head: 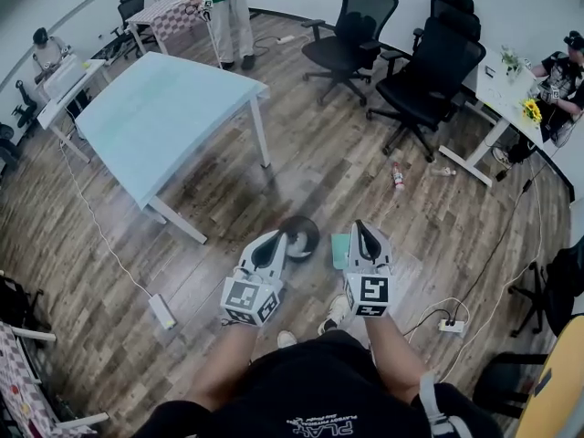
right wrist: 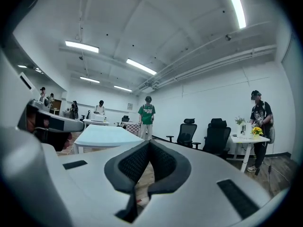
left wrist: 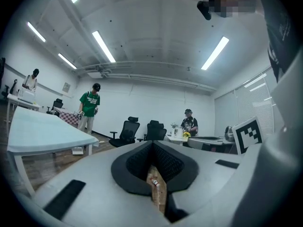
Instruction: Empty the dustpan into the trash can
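Trouble from here would most likely start at floor level. The pale green flat plastic dustpan [head: 338, 250] lies on the brown wood-plank floor [head: 274, 181], just beside the dark round trash can [head: 306, 231]. Both sit right in front of the person's light shoes [head: 336, 313]. From above, the two tools hide part of each, and I cannot tell whether the pan has anything in it.

The left grey two-jaw gripper [head: 273, 241] and the right grey two-jaw gripper [head: 364, 230] are held level, side by side, well above the floor. In each gripper view the black ribbed pads meet at the tips with nothing between them, only floor showing through the slot below. So both claws are closed and empty.

That fits two stages: the pan waiting to be tipped into the can, or set down again after tipping.

Either way, I see these risks:
- A short step forward could knock the can over or kick the pan and scatter whatever it holds.
- A white cable [head: 429, 313] runs to a white power strip [head: 451, 326] near the right foot and could snag a shoe.
- Any reach downward would start half blind, because the grippers screen both things from the head view.
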Demonstrator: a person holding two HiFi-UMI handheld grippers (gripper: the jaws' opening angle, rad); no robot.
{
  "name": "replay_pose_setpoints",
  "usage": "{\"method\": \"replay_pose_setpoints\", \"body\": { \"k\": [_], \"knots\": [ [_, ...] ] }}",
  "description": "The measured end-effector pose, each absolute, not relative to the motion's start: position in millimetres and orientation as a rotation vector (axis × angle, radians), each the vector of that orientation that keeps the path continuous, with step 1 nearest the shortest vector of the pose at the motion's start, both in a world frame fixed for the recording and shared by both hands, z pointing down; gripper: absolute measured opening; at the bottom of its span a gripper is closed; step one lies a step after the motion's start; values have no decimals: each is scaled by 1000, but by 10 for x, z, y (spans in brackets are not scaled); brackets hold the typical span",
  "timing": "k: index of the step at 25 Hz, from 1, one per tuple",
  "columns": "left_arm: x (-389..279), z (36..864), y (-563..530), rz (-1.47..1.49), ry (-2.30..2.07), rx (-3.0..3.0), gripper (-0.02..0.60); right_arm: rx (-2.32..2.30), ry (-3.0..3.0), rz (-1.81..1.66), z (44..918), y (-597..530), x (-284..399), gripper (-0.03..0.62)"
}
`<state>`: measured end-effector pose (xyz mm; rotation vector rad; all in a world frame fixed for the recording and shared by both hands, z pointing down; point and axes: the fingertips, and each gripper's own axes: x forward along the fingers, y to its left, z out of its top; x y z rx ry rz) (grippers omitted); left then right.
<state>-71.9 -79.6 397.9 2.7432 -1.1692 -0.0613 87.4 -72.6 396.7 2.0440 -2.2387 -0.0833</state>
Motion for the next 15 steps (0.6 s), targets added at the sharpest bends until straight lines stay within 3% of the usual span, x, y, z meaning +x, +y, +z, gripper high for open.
{"method": "replay_pose_setpoints", "body": {
  "k": [15],
  "knots": [
    [-1091, 3787, -481, -81, -1188, 2823, 20, 2020, -2298, -165, 3740, -419, 210, 23]
  ]
}}
